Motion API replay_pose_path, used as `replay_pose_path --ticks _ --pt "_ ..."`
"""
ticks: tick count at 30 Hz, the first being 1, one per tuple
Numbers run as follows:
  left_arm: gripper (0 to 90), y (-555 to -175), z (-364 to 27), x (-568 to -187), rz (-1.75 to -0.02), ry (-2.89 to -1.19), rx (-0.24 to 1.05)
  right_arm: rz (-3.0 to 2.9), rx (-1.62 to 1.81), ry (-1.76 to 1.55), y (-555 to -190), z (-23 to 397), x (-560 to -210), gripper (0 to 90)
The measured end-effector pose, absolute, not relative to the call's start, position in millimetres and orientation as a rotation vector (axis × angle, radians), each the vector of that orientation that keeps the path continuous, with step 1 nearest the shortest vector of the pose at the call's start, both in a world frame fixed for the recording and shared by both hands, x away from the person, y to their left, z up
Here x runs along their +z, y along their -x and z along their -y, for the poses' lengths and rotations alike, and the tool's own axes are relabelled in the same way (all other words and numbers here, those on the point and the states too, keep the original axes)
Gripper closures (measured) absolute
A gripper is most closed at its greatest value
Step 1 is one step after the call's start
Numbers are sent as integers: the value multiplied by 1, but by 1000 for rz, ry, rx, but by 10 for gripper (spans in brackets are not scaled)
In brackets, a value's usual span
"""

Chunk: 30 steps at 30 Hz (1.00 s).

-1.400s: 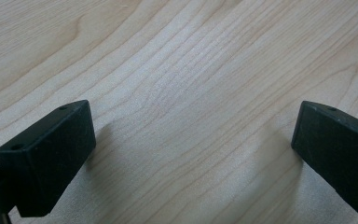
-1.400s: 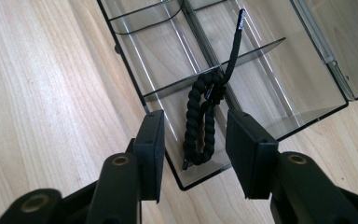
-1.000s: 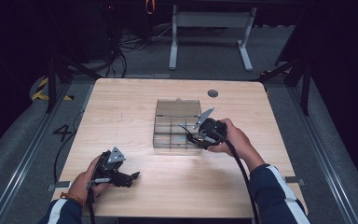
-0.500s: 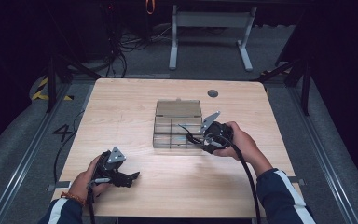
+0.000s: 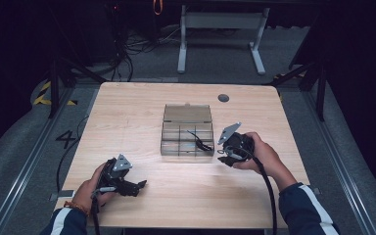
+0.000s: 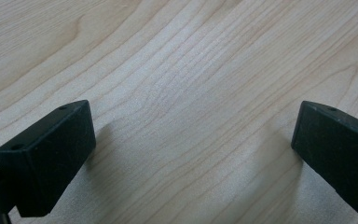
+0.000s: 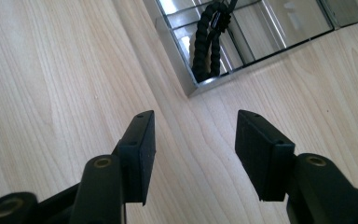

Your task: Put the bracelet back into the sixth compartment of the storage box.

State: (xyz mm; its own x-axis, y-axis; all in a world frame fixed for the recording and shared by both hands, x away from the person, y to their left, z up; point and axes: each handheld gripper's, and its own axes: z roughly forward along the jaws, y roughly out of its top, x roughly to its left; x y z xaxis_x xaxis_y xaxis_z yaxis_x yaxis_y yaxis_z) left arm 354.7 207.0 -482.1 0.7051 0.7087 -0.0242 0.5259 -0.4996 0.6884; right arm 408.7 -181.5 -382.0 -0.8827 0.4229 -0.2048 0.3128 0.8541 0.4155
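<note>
Right gripper (image 5: 221, 151) has backed off the clear box (image 5: 187, 129), leaving the black cord (image 7: 208, 39) in its near-right compartment, jaws released and empty like the left gripper's (image 5: 139, 185) resting on the counter (image 5: 127, 112), so I'd retreat slowly.

A light wooden table (image 5: 137, 122) stands on a grey floor (image 5: 24, 142), with a small dark round disc (image 5: 223, 98) set near its far edge. A white metal frame (image 5: 220, 34) stands on the floor beyond the table, and black cables (image 5: 127, 49) lie to its left. Yellow-and-black striped tape (image 5: 44, 93) and a painted number 4 (image 5: 66, 138) mark the floor at the left.
</note>
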Motion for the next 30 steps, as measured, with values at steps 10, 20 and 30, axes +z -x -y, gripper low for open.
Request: replay_pose_path --ticks 10,20,30 --pt "0 -355 -207 -482 -935 -2221 342 -2722 545 -583 -402 201 -387 475" --pt "0 -355 -207 -482 -934 -2220 345 -2707 553 -581 -390 217 -391 460" --pt "0 -355 -207 -482 -935 -2221 342 -2694 549 -598 -378 233 -399 446"
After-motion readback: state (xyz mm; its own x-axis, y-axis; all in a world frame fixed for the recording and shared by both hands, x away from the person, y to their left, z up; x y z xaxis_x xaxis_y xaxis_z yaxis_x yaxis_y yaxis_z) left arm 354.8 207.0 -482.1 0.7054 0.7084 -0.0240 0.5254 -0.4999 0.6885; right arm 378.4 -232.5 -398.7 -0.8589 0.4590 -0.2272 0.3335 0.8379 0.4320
